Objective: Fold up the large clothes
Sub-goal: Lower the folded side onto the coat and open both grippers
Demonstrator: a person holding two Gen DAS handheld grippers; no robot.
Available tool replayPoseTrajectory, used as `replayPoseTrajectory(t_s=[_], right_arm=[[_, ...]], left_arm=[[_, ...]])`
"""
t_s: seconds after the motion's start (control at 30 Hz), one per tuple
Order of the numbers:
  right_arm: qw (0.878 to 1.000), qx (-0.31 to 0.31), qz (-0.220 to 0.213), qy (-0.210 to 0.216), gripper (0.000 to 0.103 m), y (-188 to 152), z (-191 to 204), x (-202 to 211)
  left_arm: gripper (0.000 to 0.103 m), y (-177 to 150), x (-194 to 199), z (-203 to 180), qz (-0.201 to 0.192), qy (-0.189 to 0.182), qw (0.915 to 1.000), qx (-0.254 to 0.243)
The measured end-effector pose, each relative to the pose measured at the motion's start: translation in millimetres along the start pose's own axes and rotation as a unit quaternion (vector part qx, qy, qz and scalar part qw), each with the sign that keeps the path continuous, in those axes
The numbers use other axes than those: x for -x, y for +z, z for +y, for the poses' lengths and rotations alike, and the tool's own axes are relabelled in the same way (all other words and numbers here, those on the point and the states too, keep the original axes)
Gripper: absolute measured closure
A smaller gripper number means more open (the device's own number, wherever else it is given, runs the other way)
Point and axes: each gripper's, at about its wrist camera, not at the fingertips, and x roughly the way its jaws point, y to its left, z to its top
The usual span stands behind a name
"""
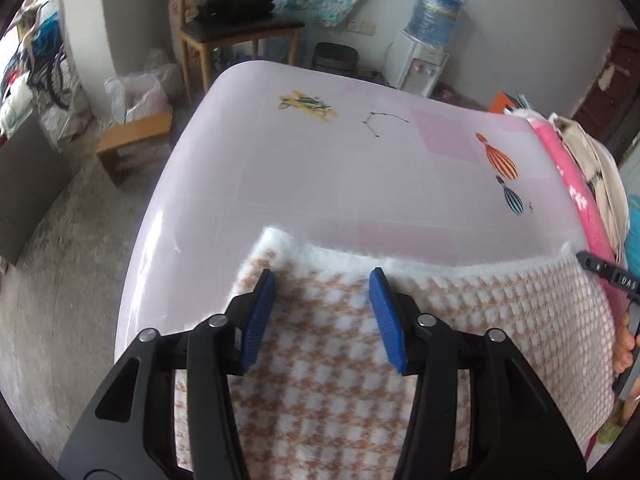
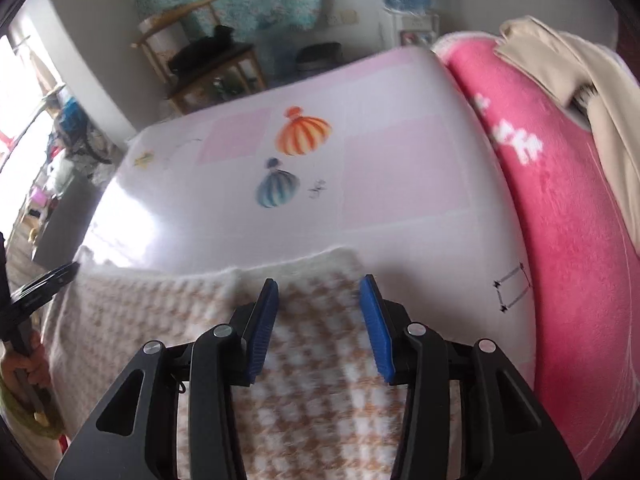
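Both grippers' fingers point(image 1: 260, 312) point(image 2: 376, 324) parted above checked garment point(image 1: 328, 360).

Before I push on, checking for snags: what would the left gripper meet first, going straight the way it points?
Probably the checked blanket under its open jaws, then the table.

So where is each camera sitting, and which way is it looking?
Left wrist view: sits on the left gripper, looking down along its open jaws at the checked garment on the pink table; the person's other hand shows at the right edge.
Right wrist view: sits on the right gripper, looking down over open jaws at the same garment; a hand shows at the left edge.
Shared: garment, table, wooden chair.
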Motion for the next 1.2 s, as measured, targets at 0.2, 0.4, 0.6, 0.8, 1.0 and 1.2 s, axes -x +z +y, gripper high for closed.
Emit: replayPoseTrajectory(t_s=[0.2,0.4,0.6,0.8,1.0,1.2], right_arm=[[0.996,-0.036,-0.069,-0.048,0.062,-27,-34,68],[0.995,0.073,-0.067,0.027,0.060,-101,15,117],[1.000,0.021,-0.001,-0.007,0.070,-154,-21,82],[0.998,0.011,-0.063,-0.022,0.064,-180,-15,140],[0.994,0.082,-0.027,-0.063,0.057,-223,14,97],[0.992,0.077,-0.061,-0.075,0.044,-245,35,131]], left_arm=[[0.055,-17,68,28,-0.053,0.015,0.9984,0.016],[0.050,-88,129,-23,-0.054,-0.088,0.9907,-0.089],[0.056,-155,87,-9,0.006,-0.048,0.9981,-0.037],[0.054,-178,132,10,-0.043,-0.076,0.9962,-0.004],[0.045,-211,103,-15,-0.015,-0.010,0.9976,-0.067],[0.035,-225,153,-24,-0.068,0.010,0.9959,-0.059]])
